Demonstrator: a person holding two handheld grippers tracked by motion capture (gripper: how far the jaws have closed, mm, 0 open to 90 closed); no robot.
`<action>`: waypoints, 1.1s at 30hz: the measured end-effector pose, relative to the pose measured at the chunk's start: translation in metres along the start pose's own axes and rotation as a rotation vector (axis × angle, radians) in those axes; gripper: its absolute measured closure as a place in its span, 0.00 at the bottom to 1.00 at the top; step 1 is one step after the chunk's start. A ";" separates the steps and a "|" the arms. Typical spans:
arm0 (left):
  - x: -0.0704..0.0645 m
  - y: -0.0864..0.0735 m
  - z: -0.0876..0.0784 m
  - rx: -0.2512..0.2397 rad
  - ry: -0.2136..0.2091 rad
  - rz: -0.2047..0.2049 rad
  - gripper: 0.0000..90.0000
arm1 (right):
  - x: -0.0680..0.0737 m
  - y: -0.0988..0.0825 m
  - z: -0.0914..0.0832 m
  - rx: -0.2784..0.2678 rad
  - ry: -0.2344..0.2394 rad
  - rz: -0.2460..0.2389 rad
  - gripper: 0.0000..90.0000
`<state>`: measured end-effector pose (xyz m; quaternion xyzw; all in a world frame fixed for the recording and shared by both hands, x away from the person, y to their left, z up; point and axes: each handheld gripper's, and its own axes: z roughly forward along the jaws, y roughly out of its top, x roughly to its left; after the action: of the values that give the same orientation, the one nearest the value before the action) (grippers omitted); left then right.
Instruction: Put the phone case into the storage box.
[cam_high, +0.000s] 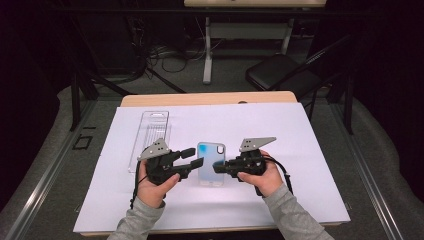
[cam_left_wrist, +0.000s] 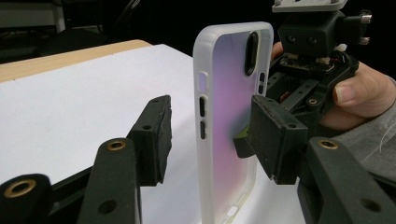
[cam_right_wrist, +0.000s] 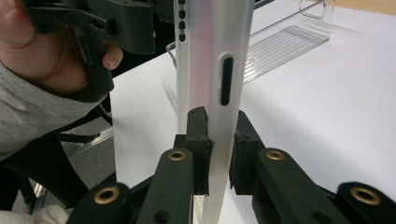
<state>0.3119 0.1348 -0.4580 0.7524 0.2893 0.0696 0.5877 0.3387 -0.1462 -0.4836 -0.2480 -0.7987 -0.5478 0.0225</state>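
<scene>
Table (cam_high: 310, 200), covered w/ a white sheet (cam_high: 150, 200), is seen from above; a clear plastic package (cam_high: 150, 135) is laid flat at its left rear. At centre, a phone case (cam_high: 210, 162), translucent w/ a blue-pink tint, is held between two hand-held grippers. Right gripper (cam_high: 218, 167): jaws are closed on the case's edge, so the case is kept standing upright in the gripper views. Left gripper (cam_high: 196, 157): jaws are spread wide, one on each side of the case, not yet pinched. Step judged in hand: the case is being steadied for a second grip. Next, the left jaws would need closing squarely on the opposite edge w/o twisting it. Case's lower end is cut off, approx. contact w/ the sheet can't be made out.
</scene>
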 end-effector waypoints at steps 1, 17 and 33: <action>0.000 0.000 0.000 -0.001 0.002 0.000 0.55 | 0.000 0.000 0.000 0.000 0.000 -0.002 0.90; -0.004 0.004 -0.003 0.000 0.014 0.017 0.57 | 0.003 -0.001 0.003 0.017 -0.010 -0.022 0.90; -0.005 0.005 -0.006 -0.020 0.009 0.010 0.61 | 0.005 -0.002 0.006 0.031 -0.005 -0.036 0.90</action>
<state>0.3074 0.1365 -0.4504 0.7475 0.2873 0.0788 0.5937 0.3349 -0.1394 -0.4860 -0.2344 -0.8115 -0.5350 0.0146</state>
